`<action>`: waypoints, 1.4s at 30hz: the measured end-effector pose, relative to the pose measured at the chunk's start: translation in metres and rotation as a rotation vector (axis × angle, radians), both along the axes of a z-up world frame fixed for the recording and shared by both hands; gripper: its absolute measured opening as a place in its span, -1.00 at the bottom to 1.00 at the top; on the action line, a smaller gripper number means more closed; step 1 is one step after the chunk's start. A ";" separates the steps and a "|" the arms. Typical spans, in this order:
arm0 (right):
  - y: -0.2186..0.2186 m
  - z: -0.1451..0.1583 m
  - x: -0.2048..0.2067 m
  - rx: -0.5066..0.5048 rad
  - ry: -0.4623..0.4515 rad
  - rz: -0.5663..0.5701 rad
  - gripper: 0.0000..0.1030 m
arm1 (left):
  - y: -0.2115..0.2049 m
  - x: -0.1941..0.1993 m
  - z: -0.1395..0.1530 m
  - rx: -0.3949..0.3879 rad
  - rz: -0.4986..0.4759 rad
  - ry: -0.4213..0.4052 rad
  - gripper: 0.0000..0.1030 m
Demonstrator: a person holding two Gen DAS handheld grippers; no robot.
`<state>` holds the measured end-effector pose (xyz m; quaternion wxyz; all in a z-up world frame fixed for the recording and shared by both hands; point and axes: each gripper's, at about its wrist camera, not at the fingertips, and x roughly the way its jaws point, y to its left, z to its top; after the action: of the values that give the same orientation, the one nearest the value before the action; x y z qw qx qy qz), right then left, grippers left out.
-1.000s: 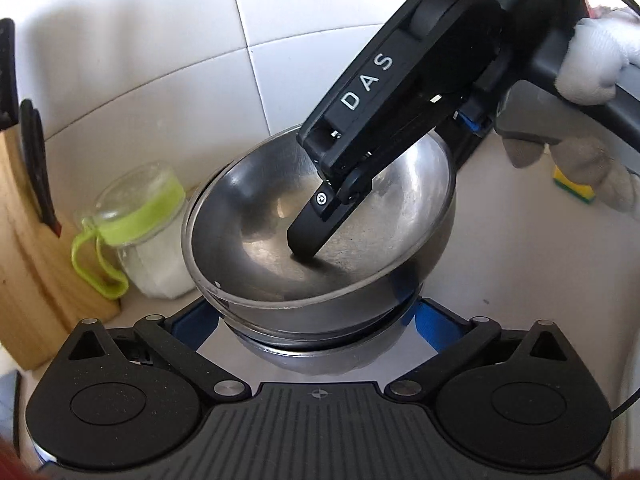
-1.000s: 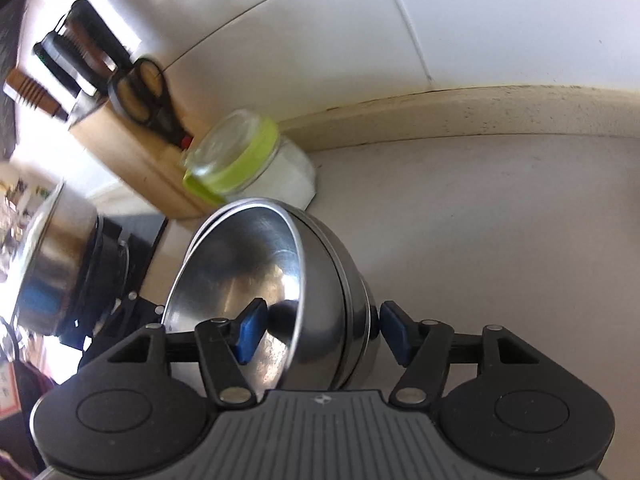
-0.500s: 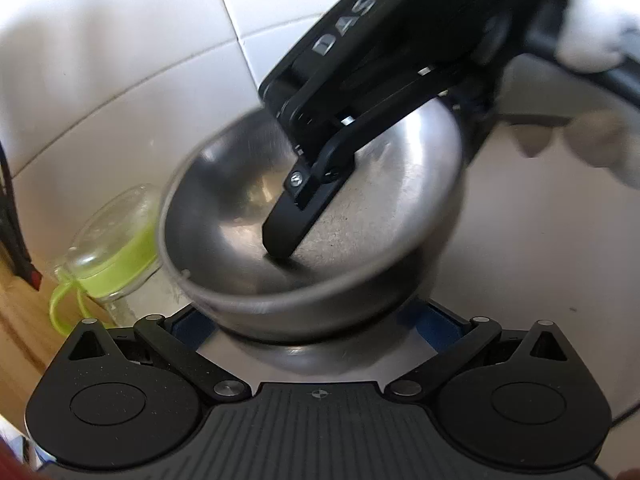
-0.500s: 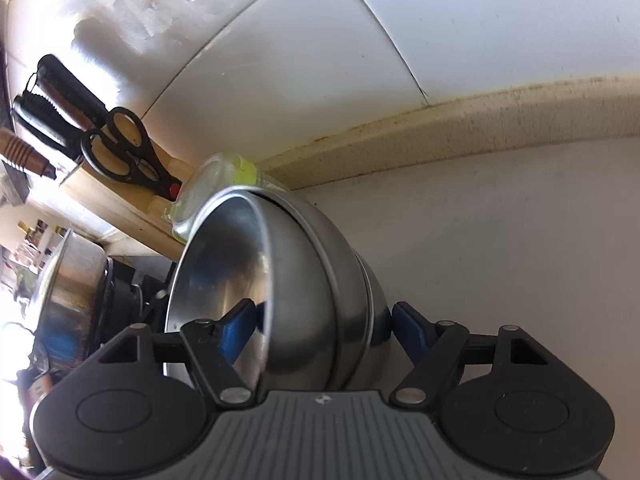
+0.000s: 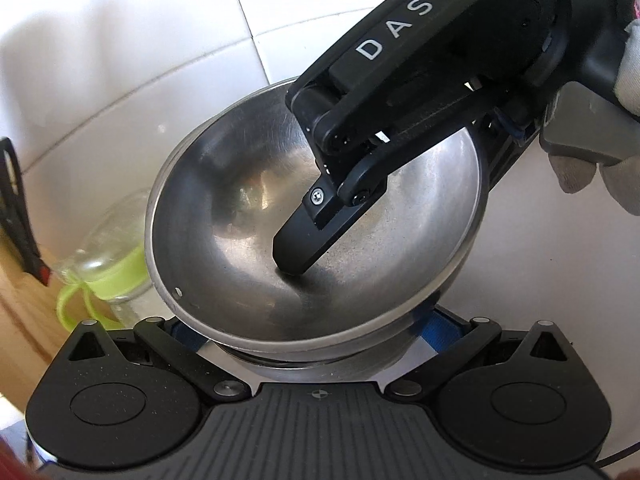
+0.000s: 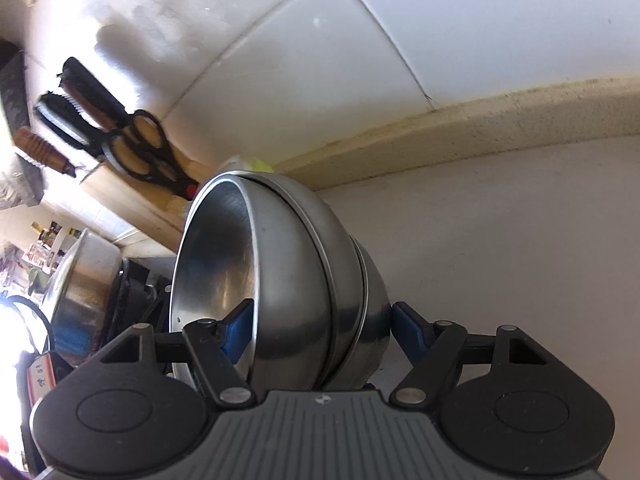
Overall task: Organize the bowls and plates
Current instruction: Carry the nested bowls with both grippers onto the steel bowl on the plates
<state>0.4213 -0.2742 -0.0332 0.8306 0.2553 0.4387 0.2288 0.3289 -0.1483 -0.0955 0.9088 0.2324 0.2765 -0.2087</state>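
Three nested steel bowls (image 5: 240, 220) form a stack that tilts, with its right side raised. My left gripper (image 5: 316, 332) holds the stack from below, a blue pad (image 5: 440, 328) pressed on each side of the lowest bowl. My right gripper (image 6: 320, 328) comes in from the upper right of the left wrist view and straddles the stack's wall. Its inner finger (image 5: 304, 240) touches the inside of the top bowl. The outer pad (image 6: 408, 328) sits against the outside of the lowest bowl in the bowl stack (image 6: 296, 280). A gloved hand (image 5: 624, 60) grips the right tool.
A glass jar with a green lid (image 5: 116, 272) stands just left of the stack, by the tiled wall. A wooden knife block (image 6: 120, 196) with scissors (image 6: 140, 148) is further left, and a steel pot (image 6: 84, 280) beyond it. Pale counter (image 6: 500, 240) stretches to the right.
The stack has tipped more steeply and moved toward the jar and wall, so the jar is nearly hidden in the right wrist view. The right gripper's jaws stand slightly wider.
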 end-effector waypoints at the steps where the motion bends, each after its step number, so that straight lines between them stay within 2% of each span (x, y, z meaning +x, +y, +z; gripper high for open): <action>1: 0.000 0.004 -0.003 0.005 -0.008 0.005 0.44 | -0.004 -0.007 0.004 0.004 0.005 -0.010 1.00; 6: 0.005 0.030 -0.030 0.011 -0.062 0.030 0.44 | -0.005 -0.028 0.023 0.015 0.042 -0.048 1.00; 12: 0.009 0.068 -0.087 -0.013 -0.098 0.044 0.44 | -0.022 -0.079 0.055 0.022 0.078 -0.049 1.00; 17: 0.009 0.084 -0.133 -0.023 -0.108 0.048 0.44 | -0.024 -0.130 0.075 0.007 0.087 -0.066 1.00; 25: 0.020 0.086 -0.223 -0.051 -0.097 -0.125 0.44 | -0.016 -0.193 0.082 -0.029 -0.038 -0.030 1.00; 33: 0.031 0.070 -0.310 -0.050 -0.045 -0.303 0.44 | -0.010 -0.253 0.067 -0.026 -0.211 0.019 1.00; 38: 0.031 0.055 -0.348 -0.054 -0.007 -0.379 0.44 | -0.013 -0.274 0.053 -0.016 -0.288 0.056 1.00; 42: 0.029 0.048 -0.361 -0.055 0.010 -0.419 0.44 | -0.017 -0.278 0.047 -0.010 -0.321 0.077 1.00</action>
<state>0.0598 -0.2450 0.0149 0.8646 0.3192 0.3863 0.0377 0.0513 -0.1652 -0.0481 0.8536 0.2608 0.2695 -0.3615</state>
